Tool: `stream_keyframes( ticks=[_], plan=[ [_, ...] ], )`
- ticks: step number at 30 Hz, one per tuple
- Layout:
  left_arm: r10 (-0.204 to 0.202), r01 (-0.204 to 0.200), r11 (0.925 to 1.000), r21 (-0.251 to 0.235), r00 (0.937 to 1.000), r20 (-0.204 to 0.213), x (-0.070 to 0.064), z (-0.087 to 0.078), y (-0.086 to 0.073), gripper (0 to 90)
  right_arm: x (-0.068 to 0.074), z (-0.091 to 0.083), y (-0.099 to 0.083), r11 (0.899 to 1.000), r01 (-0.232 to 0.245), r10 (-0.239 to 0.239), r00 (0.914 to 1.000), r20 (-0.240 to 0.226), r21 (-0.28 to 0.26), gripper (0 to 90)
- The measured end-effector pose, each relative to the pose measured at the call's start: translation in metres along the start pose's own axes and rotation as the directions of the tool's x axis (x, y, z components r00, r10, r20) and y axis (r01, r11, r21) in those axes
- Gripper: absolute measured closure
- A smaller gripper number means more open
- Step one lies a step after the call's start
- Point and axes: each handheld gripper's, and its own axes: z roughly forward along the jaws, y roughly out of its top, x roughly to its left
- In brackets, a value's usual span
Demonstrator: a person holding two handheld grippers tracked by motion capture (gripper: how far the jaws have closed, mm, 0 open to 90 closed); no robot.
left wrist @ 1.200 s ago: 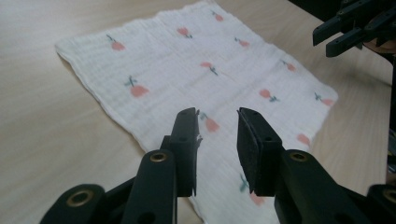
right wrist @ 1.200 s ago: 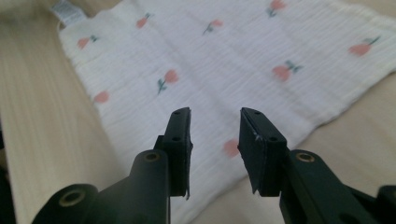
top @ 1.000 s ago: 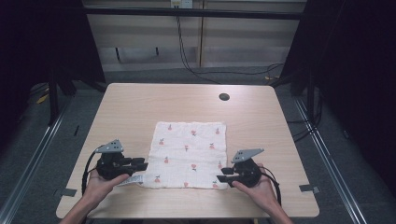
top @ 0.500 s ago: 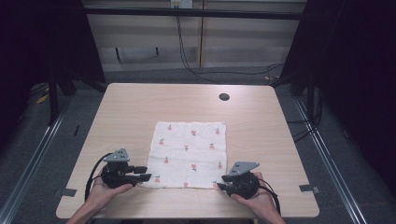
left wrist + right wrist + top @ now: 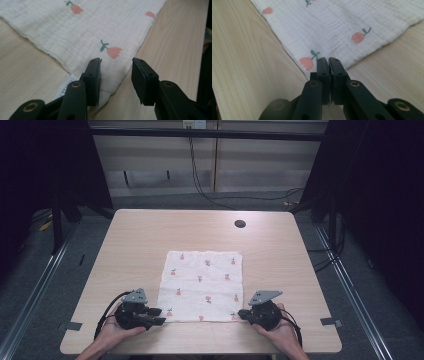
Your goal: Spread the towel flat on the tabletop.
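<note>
The cloth [image 5: 342, 30] corner under the right gripper [image 5: 328, 61] is hidden by its closed jaws (probably pinched); the far edges are cropped.

Bare table [image 5: 150, 240] around cloth [image 5: 202, 285]; nothing blocking.

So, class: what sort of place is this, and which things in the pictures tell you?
Probably a lab or workshop set up for recording, not a home. A bare wooden table stands between dark metal frames, loose cables run over the grey floor, and only a cloth lies there.
</note>
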Motion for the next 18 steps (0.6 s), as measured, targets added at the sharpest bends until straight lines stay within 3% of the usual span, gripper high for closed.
stream_keyframes(
  ticks=[3, 4, 8, 11, 13, 18],
  plan=[
    [0.046, -0.046, 0.9989, 0.009, 0.9984, -0.033, -0.006, 0.001, -0.001, 64.6, 0.000, -0.001, 0.000, 1.000, 0.002, -0.002, 1.0000, -0.002, 0.003, 87.2],
    [0.085, -0.084, 0.9964, 0.015, 0.9948, -0.057, -0.009, 0.001, -0.001, 74.9, -0.001, -0.002, -0.001, 1.000, 0.001, -0.001, 1.0000, -0.008, 0.004, 87.3],
    [0.054, -0.054, 0.9984, 0.015, 0.9980, -0.033, -0.007, 0.002, -0.001, 87.2, -0.001, -0.003, -0.002, 1.000, -0.008, 0.008, 0.9998, -0.019, 0.005, 87.6],
    [0.040, -0.040, 0.9988, 0.030, 0.9992, -0.002, -0.008, 0.000, -0.002, 88.3, 0.000, -0.006, -0.004, 1.000, -0.008, 0.008, 0.9996, -0.028, 0.014, 88.3],
    [0.048, -0.048, 0.9982, 0.035, 0.9988, 0.003, -0.010, 0.000, -0.002, 88.4, 0.000, -0.006, -0.005, 1.000, -0.007, 0.008, 0.9993, -0.037, 0.014, 88.3],
    [0.045, -0.048, 0.9978, 0.046, 0.9971, 0.062, -0.019, -0.002, -0.003, 88.5, 0.008, -0.012, -0.009, 1.000, -0.004, 0.005, 0.9984, -0.056, 0.023, 88.5]
  ],
)
